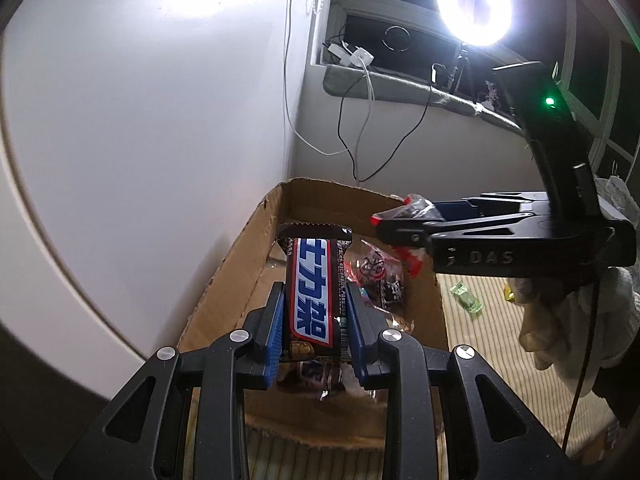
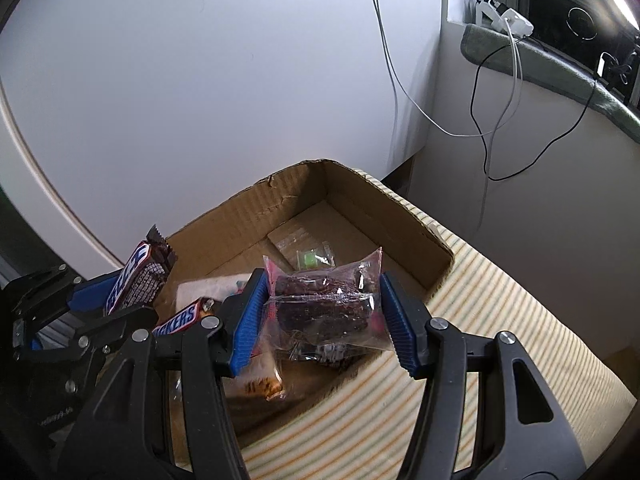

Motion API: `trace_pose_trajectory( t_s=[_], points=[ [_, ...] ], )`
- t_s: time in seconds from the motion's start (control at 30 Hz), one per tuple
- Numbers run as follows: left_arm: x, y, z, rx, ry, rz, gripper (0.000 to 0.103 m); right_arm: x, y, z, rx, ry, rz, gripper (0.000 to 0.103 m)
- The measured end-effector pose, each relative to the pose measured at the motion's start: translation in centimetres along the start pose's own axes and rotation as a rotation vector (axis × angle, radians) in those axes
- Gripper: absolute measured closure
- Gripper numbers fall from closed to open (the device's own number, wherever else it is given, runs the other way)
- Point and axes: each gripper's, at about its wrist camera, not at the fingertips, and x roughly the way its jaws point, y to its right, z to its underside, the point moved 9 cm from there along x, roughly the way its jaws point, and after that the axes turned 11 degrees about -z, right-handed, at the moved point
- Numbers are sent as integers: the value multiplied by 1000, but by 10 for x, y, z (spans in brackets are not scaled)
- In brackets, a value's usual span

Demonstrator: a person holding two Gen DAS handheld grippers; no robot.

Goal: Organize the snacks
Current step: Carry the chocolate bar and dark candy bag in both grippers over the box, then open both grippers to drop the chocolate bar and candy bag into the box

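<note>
My left gripper (image 1: 314,320) is shut on a Snickers bar (image 1: 312,292) and holds it upright above the open cardboard box (image 1: 236,252). My right gripper (image 2: 320,312) is shut on a clear packet of dark snacks (image 2: 324,304), held over the box (image 2: 400,216). In the left wrist view the right gripper (image 1: 384,220) shows at the right, over the box's far corner. In the right wrist view the left gripper (image 2: 96,300) with its Snickers bar (image 2: 136,276) shows at the left. Another Snickers bar (image 2: 180,318), a white packet and a small green sweet (image 2: 310,258) lie in the box.
The box stands on a striped mat (image 2: 480,320) against a white wall (image 1: 160,120). A green sweet (image 1: 466,300) lies on the mat outside the box. Cables (image 2: 480,120) hang from a window sill (image 1: 400,88). A ring light (image 1: 474,8) shines at the upper right.
</note>
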Motion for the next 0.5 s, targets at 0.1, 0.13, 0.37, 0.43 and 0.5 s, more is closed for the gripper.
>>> trace_pose_trajectory(
  t_s=[0.1, 0.13, 0.37, 0.43, 0.5],
  points=[
    [4, 1, -2, 5, -3, -3, 76, 8, 4, -3, 7, -6, -1, 44],
    [5, 1, -3, 4, -3, -4, 76, 10, 6, -3, 9, -7, -1, 44],
    [10, -1, -5, -4, -8, -13, 76, 22, 12, -5, 19, -23, -2, 44],
    [11, -1, -5, -6, -9, -15, 76, 25, 14, -5, 18, -26, 2, 44],
    [11, -1, -5, -7, -9, -18, 76, 26, 14, -5, 16, -30, -1, 43]
  ],
)
